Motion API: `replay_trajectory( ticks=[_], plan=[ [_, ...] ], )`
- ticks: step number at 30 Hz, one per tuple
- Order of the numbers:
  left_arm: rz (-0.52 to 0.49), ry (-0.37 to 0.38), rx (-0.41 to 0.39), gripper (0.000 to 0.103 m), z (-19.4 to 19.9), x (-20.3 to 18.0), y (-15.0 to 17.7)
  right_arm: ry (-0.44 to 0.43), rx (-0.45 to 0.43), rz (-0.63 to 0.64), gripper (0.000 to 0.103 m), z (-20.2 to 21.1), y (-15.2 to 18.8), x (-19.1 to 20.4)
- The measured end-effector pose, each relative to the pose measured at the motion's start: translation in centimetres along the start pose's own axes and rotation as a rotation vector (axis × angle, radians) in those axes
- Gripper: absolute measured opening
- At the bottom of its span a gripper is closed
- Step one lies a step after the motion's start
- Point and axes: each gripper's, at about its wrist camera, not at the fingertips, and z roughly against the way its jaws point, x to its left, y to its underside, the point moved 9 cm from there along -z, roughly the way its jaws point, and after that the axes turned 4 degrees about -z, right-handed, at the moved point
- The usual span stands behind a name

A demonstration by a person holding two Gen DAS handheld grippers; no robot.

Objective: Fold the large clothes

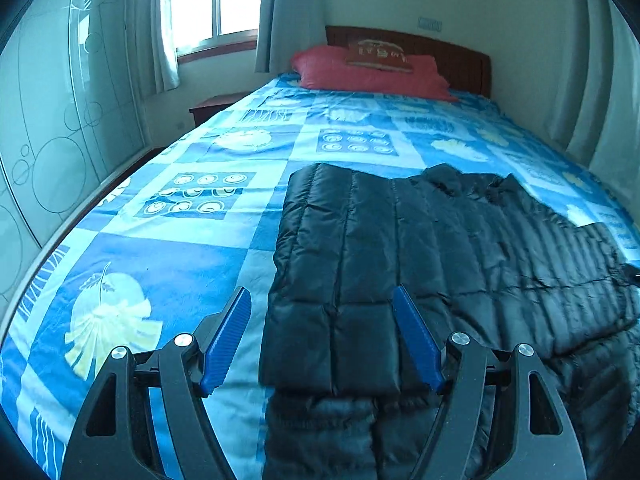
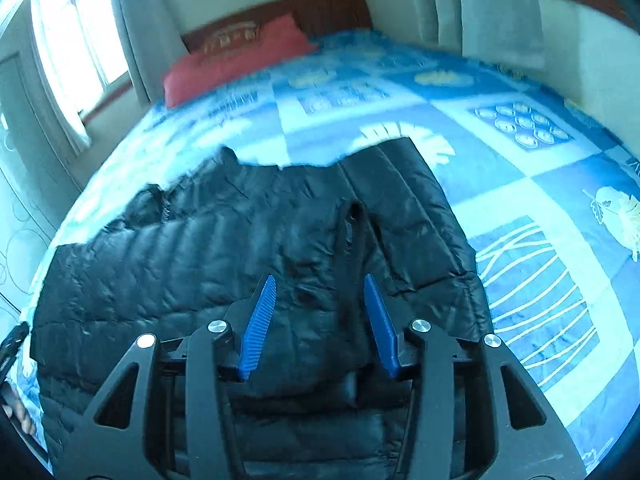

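Observation:
A black quilted puffer jacket (image 1: 440, 248) lies flat on the blue patterned bedspread (image 1: 168, 264), with a sleeve folded in over its left side. My left gripper (image 1: 322, 300) is open and empty, hovering above the jacket's near left edge. In the right wrist view the jacket (image 2: 224, 248) spreads across the bed, with a sleeve (image 2: 404, 200) lying over its right side. My right gripper (image 2: 320, 292) is open and empty above the jacket's near right part.
A red pillow (image 1: 368, 74) with a small brown cushion (image 1: 380, 54) lies at the wooden headboard (image 1: 452, 56). A window with curtains (image 1: 276, 16) is at the back left. A glass wardrobe door (image 1: 52, 128) runs along the bed's left side. A nightstand (image 1: 216, 106) stands by the bed.

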Motion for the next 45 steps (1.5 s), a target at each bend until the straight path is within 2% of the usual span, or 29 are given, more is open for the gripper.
replay_trajectory(
  ticks=[2,4,6,8,10,12,16,18,20,22,23,26,27,30,31,33,35,38,42,44,45],
  plan=[
    [-0.003,-0.023,0.03,0.072,-1.3,0.3,0.2,-0.012,0.051,0.053,0.046,-1.6,1.3,1.2],
    [-0.003,-0.043,0.087,0.072,-3.0,0.7,1.2,0.02,0.126,0.106,0.046,-3.8,3.1,1.3],
    [0.013,-0.022,0.158,0.073,-4.7,0.9,2.6,0.024,0.129,0.126,0.046,-4.5,3.5,1.3],
    [0.05,0.007,0.174,0.074,-5.0,1.4,2.9,0.03,0.132,0.122,0.046,-4.0,3.0,1.5],
    [0.056,-0.01,0.167,0.073,-4.1,1.8,2.5,0.026,0.108,0.129,0.046,-3.1,1.9,2.1],
    [0.052,-0.03,0.111,0.072,-2.4,2.0,1.0,0.018,0.068,0.141,0.046,-2.5,0.5,2.9],
    [0.077,-0.006,0.023,0.072,-1.5,1.8,-2.5,0.012,0.047,0.124,0.047,-4.2,-1.6,3.9],
    [0.074,-0.004,0.033,0.072,-2.8,1.5,-3.2,0.024,0.063,0.121,0.047,-6.1,-1.8,4.1],
    [0.057,-0.028,0.103,0.073,-5.7,1.4,-2.5,0.046,0.108,0.129,0.052,-8.2,-1.1,3.8],
    [0.025,-0.03,0.204,0.073,-8.4,1.1,-0.8,0.048,0.112,0.129,0.052,-8.7,-1.1,3.8],
    [0.029,-0.026,0.21,0.073,-8.6,1.0,-0.6,0.053,0.113,0.124,0.052,-8.4,-1.3,3.9],
    [-0.002,-0.073,0.162,0.072,-6.3,0.9,-1.7,0.018,0.053,0.127,0.052,-6.4,-2.4,5.8],
    [0.007,-0.074,0.113,0.072,-5.0,0.7,-2.7,0.005,0.04,0.136,0.052,-6.1,-2.5,6.5],
    [0.049,-0.01,0.035,0.072,-3.5,-0.9,-4.6,-0.087,0.037,0.152,0.052,-6.3,-2.4,10.1],
    [0.049,0.017,0.02,0.072,-3.4,-1.9,-5.0,-0.09,0.047,0.165,0.052,-6.9,-2.2,10.9],
    [0.019,0.029,0.036,0.072,-4.8,-3.4,-5.1,-0.082,0.07,0.195,0.052,-8.3,-1.3,12.3],
    [0.007,0.019,0.097,0.072,-6.9,-3.9,-4.0,-0.032,0.094,0.22,0.054,-10.2,-0.2,12.5],
    [0.023,0.041,0.171,0.076,-9.7,-3.9,-2.3,-0.018,0.088,0.24,0.056,-10.8,0.0,12.5],
    [0.035,0.068,0.164,0.076,-8.5,-3.9,-2.6,-0.044,0.079,0.222,0.056,-9.2,-0.4,12.2],
    [0.046,0.089,0.162,0.076,-7.0,-3.3,-2.5,-0.06,0.066,0.205,0.057,-6.7,-0.2,11.4],
    [0.052,0.096,0.154,0.076,-5.9,-2.7,-2.3,-0.06,0.056,0.2,0.061,-5.4,0.1,11.0]
  ],
)
